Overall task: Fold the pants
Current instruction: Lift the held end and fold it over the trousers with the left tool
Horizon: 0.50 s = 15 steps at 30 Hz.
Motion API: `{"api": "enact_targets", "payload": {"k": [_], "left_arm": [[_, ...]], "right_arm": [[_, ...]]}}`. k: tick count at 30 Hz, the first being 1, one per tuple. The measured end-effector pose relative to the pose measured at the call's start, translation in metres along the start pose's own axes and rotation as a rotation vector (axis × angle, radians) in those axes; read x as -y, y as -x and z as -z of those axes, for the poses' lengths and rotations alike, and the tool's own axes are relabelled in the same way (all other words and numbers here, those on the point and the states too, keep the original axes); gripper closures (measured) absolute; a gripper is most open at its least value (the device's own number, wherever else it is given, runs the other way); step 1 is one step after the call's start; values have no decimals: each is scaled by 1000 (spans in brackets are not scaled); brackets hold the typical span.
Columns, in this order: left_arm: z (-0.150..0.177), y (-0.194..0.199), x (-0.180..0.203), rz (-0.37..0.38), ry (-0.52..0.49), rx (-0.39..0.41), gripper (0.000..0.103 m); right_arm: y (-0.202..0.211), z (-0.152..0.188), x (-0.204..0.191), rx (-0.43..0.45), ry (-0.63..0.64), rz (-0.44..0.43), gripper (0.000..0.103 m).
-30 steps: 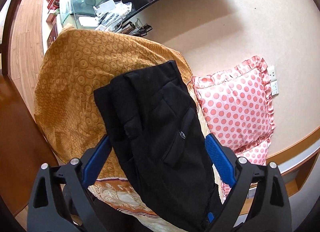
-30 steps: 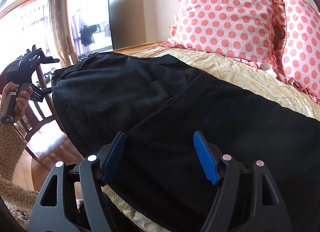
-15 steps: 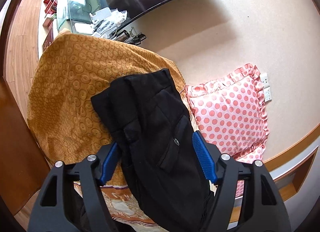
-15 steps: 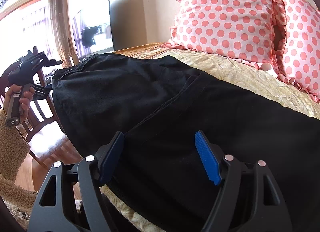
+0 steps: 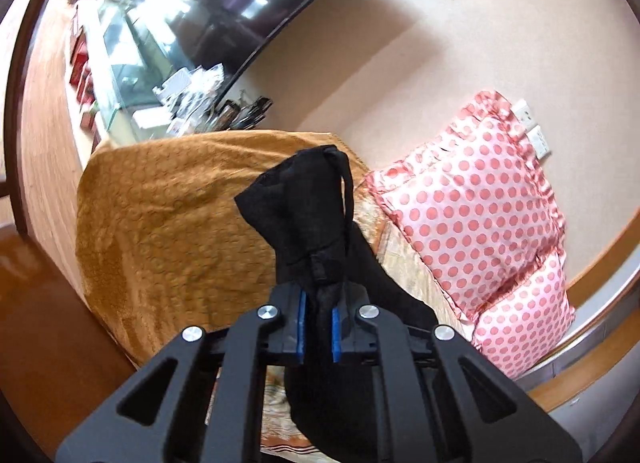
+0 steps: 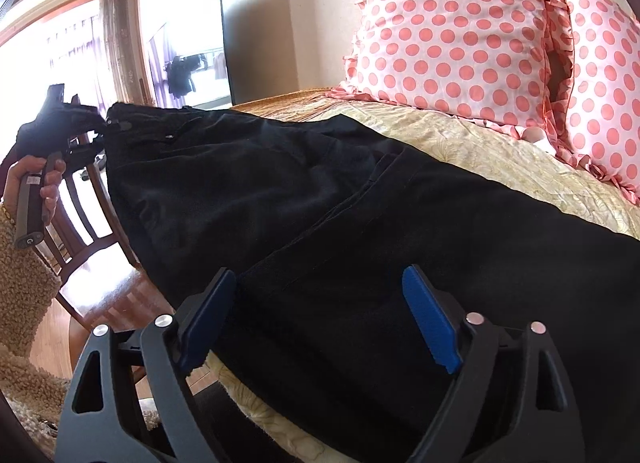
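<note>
Black pants lie spread across the bed. In the left wrist view my left gripper is shut on the bunched waist end of the pants and lifts it off the bed. In the right wrist view the left gripper shows at the far left, holding the waistband. My right gripper is open, its blue pads either side of the pants' near edge, above the cloth.
Two pink polka-dot pillows stand at the head of the bed. An orange blanket covers the bed's far part. A wooden chair stands beside the bed at left. A TV and a glass shelf are on the far wall.
My left gripper has closed on the waist end of the pants and pulled it up into a bunch. The right gripper stays open and has barely moved.
</note>
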<state>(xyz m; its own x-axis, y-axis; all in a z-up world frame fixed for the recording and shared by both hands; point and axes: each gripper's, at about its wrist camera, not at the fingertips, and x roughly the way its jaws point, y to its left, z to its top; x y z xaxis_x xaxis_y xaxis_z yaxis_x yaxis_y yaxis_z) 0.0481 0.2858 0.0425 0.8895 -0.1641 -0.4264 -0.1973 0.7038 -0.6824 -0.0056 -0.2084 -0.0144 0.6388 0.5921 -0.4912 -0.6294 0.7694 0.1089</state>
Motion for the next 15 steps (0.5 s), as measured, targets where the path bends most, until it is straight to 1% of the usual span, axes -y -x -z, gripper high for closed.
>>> {"api": "enact_targets", "payload": {"k": [3, 6, 8, 12, 15], "left_arm": [[6, 4, 52, 76, -119, -9, 95], [22, 3, 106, 181, -227, -42, 95], [36, -1, 137, 250, -282, -71, 95], [71, -19, 200, 395, -370, -168, 95], [98, -39, 236, 471, -393, -258, 95]], "right_arm": [[15, 1, -1, 40, 19, 9, 15], [32, 3, 9, 74, -17, 18, 8], [43, 7, 20, 89, -48, 40, 8], [66, 22, 48, 103, -134, 103, 8], [84, 36, 69, 112, -221, 135, 8]]}}
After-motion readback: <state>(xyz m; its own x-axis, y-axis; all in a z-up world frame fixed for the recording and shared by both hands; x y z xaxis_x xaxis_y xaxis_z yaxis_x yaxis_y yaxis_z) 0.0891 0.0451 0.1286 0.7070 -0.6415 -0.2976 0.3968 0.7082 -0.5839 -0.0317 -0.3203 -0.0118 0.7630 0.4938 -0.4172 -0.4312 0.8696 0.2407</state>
